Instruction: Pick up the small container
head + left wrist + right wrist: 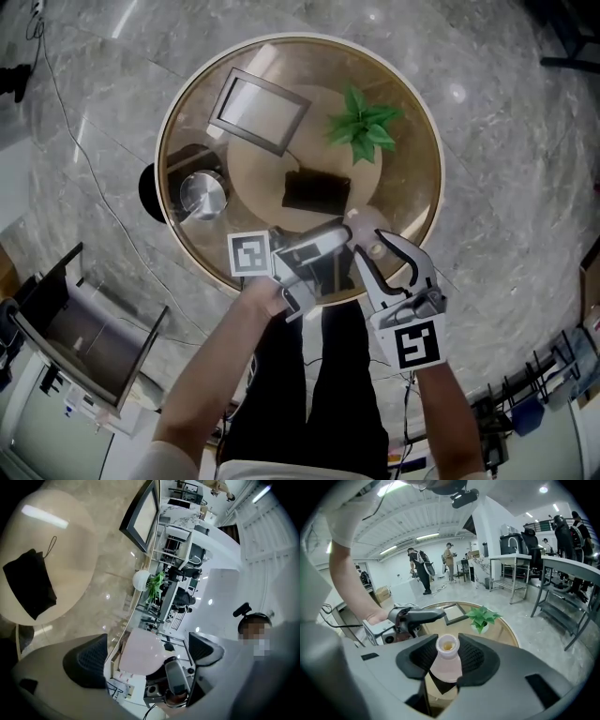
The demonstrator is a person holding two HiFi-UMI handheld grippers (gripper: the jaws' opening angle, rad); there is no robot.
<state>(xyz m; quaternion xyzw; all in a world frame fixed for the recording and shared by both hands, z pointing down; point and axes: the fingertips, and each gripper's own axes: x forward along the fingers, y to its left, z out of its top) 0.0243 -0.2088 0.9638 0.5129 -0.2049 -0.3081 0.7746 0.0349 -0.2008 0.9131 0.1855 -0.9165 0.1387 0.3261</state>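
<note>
Container (446, 666) stands upright between the pads of my right gripper (446, 657). The jaws are partly closed and press on its pink body, and its open neck rises above them. I hold it over the near edge of the table (424, 112). My left gripper (145, 656) has its jaws spread wide and grips nothing; the container shows between them but touches neither pad. Further on the table I see a plant (364, 127), a pouch (317, 190) and a frame (258, 110).
</note>
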